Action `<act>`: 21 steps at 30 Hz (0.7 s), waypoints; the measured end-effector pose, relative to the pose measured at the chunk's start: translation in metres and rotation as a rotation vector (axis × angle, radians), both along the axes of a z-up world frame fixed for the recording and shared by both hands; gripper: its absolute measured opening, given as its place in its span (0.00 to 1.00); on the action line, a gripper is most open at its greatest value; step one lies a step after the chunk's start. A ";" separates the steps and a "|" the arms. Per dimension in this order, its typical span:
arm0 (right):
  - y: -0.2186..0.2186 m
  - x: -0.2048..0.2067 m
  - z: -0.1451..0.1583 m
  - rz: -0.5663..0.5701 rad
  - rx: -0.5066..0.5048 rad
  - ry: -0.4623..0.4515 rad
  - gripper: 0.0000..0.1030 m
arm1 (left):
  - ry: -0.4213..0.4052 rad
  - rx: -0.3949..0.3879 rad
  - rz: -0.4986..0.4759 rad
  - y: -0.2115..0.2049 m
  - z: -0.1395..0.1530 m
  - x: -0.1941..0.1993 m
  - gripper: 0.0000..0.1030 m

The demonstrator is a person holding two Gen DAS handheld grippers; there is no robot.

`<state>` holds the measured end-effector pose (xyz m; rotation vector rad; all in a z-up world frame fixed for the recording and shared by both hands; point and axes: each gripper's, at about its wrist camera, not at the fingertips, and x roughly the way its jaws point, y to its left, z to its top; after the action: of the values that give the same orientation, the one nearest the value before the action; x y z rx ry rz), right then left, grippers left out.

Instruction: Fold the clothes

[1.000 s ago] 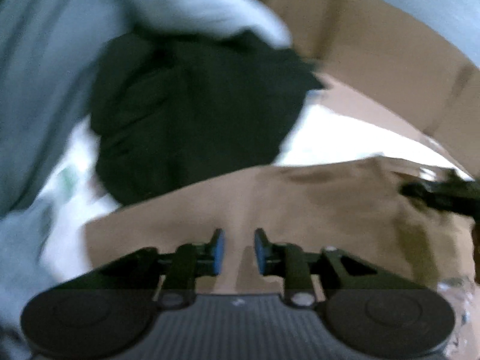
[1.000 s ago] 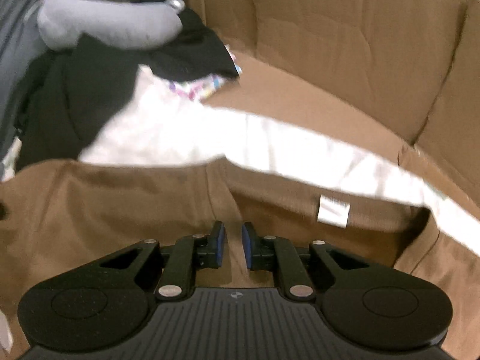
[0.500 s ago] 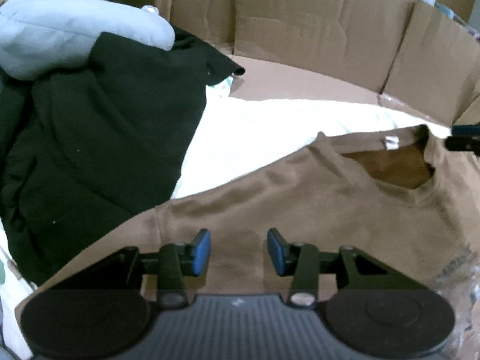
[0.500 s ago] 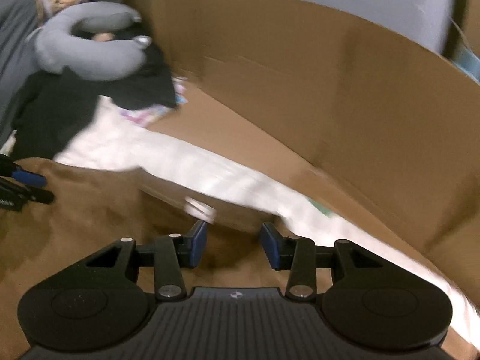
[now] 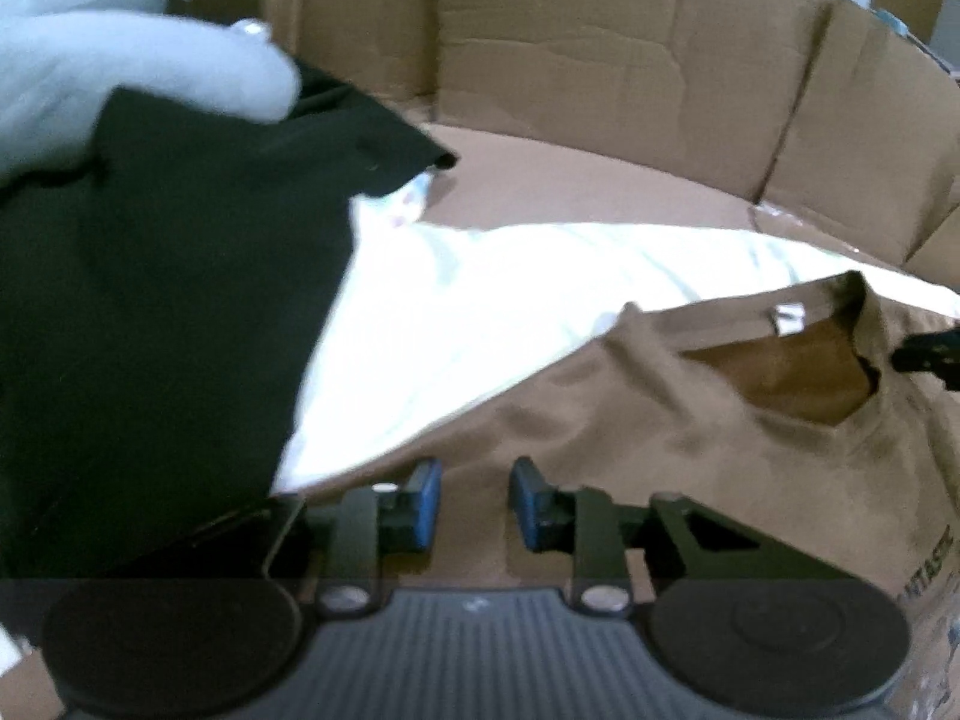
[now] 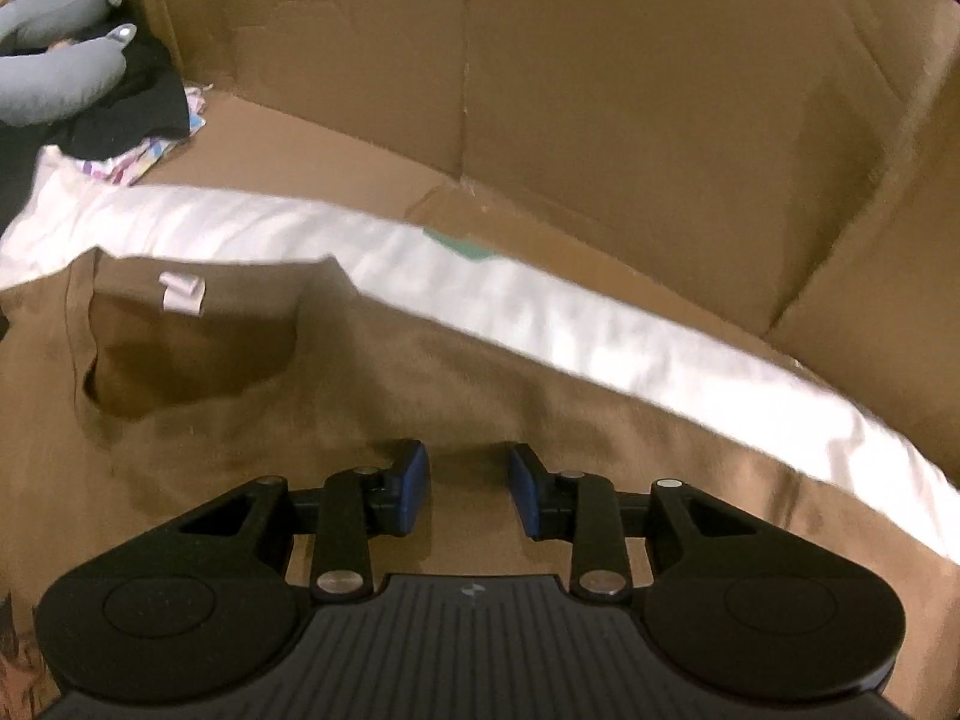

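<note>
A brown T-shirt [image 5: 690,420] lies spread flat with its collar and white neck label [image 5: 787,318] facing away from me. It also shows in the right wrist view [image 6: 360,396], label [image 6: 180,294] at the left. My left gripper [image 5: 474,501] is open and empty over the shirt's left shoulder area. My right gripper [image 6: 468,489] is open and empty over the right shoulder area. The right gripper's tip [image 5: 930,351] shows at the right edge of the left wrist view.
A white sheet [image 5: 510,312] lies under the shirt. A black garment [image 5: 150,300] and a grey neck pillow [image 5: 120,78] are piled at the left. Cardboard walls [image 6: 600,90] enclose the far side and right.
Both grippers went from nearly shut to open and let go of the brown shirt, which now lies flat. Both have pulled back and shifted over the shoulders.
</note>
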<state>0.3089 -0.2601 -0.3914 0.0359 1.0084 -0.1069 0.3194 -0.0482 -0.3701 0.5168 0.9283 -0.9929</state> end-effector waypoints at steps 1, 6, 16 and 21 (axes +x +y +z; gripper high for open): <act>0.002 0.005 0.000 0.008 -0.004 -0.004 0.32 | 0.003 -0.006 -0.010 -0.006 0.000 -0.001 0.23; 0.011 0.023 0.001 0.046 -0.023 -0.026 0.21 | 0.003 -0.019 -0.051 -0.030 -0.004 -0.010 0.22; 0.017 0.046 -0.003 0.054 -0.017 -0.035 0.18 | -0.031 -0.016 -0.109 -0.064 -0.010 -0.019 0.17; 0.009 0.056 -0.003 0.006 0.019 -0.016 0.19 | -0.041 0.004 -0.111 -0.076 -0.012 -0.018 0.17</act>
<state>0.3644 -0.2507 -0.3947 0.0512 0.9939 -0.0912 0.3012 -0.1242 -0.3824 0.5948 0.8725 -1.0771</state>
